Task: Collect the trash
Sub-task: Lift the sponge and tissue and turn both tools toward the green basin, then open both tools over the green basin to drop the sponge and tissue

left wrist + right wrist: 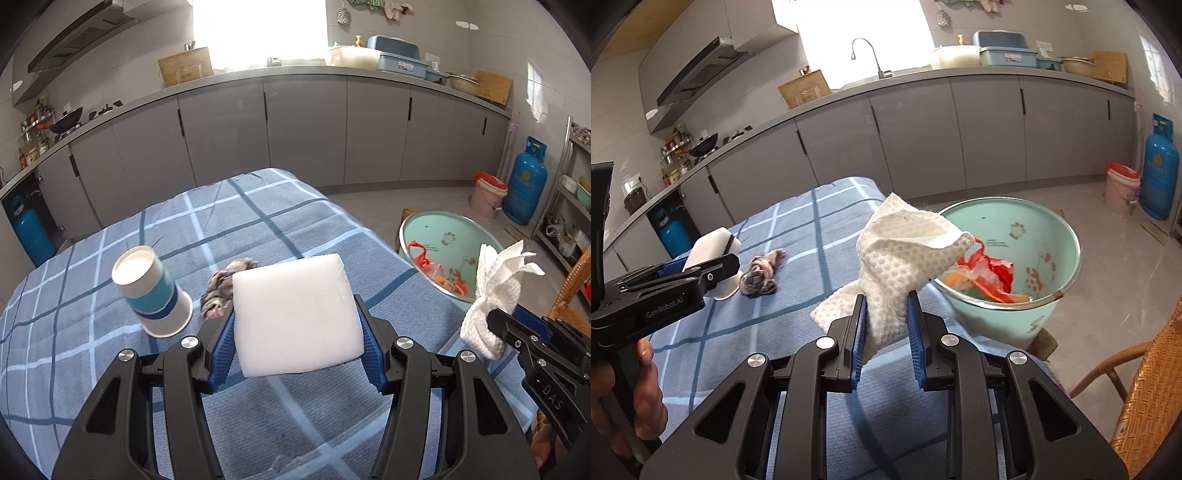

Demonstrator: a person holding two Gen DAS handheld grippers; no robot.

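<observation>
My left gripper (pixel 297 317) is shut on a white foam block (pixel 297 314) and holds it above the blue checked tablecloth (pixel 110 369). My right gripper (pixel 886 314) is shut on a crumpled white paper towel (pixel 905 251), held near the table's right edge, beside the mint green bin (pixel 1060 229). The bin holds red and orange wrappers (pixel 990 275). A paper cup (pixel 153 291) lies on its side on the cloth. A crumpled patterned rag (pixel 221 288) lies behind the foam block. The right gripper with the towel also shows in the left wrist view (pixel 491 325).
Grey kitchen cabinets (pixel 303 133) run along the back wall. A blue gas cylinder (pixel 524 181) and a pink bucket (pixel 487 195) stand on the floor at the right. A wicker chair (pixel 1145 387) stands at the right of the table.
</observation>
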